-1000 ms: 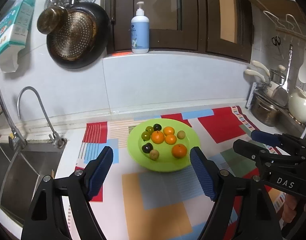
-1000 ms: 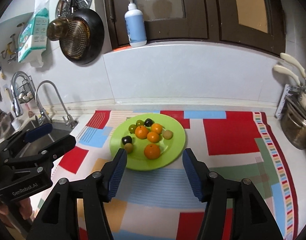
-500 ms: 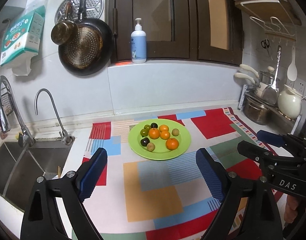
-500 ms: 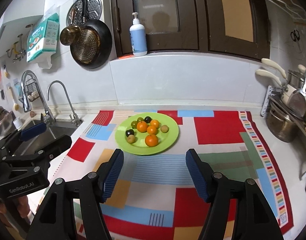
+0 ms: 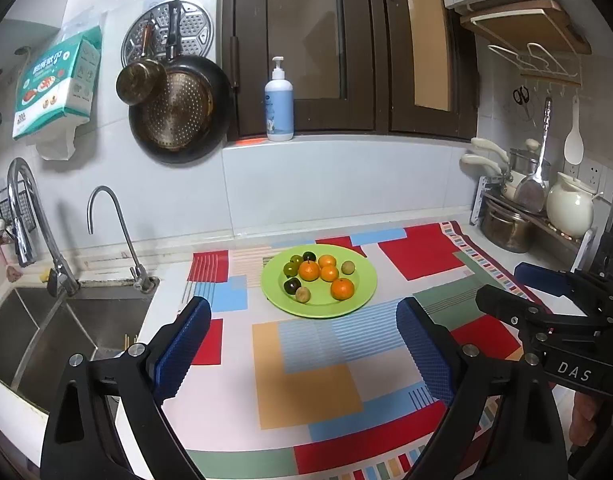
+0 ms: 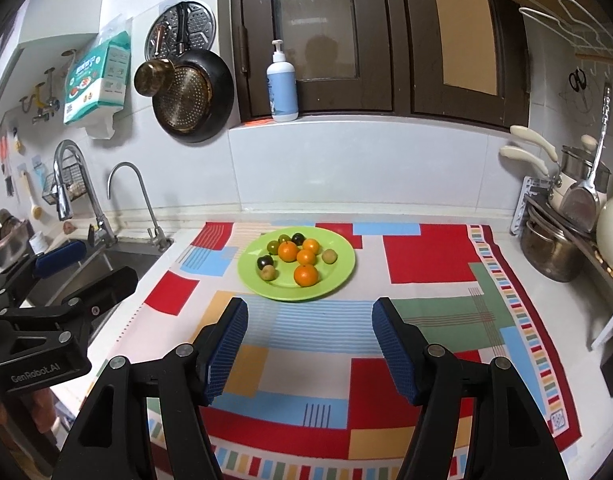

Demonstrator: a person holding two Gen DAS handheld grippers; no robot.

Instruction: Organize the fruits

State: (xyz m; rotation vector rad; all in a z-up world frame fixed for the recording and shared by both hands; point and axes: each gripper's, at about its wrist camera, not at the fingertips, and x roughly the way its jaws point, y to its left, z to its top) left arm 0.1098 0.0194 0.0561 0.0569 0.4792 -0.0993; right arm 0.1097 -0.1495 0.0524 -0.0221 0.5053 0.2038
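A green plate [image 5: 362, 296] [image 6: 338, 276] sits on a colourful patchwork mat [image 5: 306, 392] [image 6: 426, 256]. It holds several small fruits: oranges [image 5: 342, 288] [image 6: 306, 275], dark plums [image 5: 292, 286] [image 6: 264, 261], green ones [image 5: 289, 269] [image 6: 273, 246] and pale brownish ones [image 5: 302, 294] [image 6: 267, 273]. My left gripper [image 5: 302, 356] is open and empty, well short of the plate. My right gripper [image 6: 308, 344] is open and empty, also short of the plate. Each gripper shows at the edge of the other's view.
A steel sink [image 5: 38, 332] with two taps [image 5: 118, 232] lies left of the mat. Pots and a white kettle [image 5: 566, 208] stand on a rack at the right. A soap bottle [image 5: 279, 100] stands on the ledge; a pan [image 5: 178, 108] hangs on the wall.
Both grippers have drawn back and up from the plate, so the plate looks smaller and farther. Both stay open and empty.
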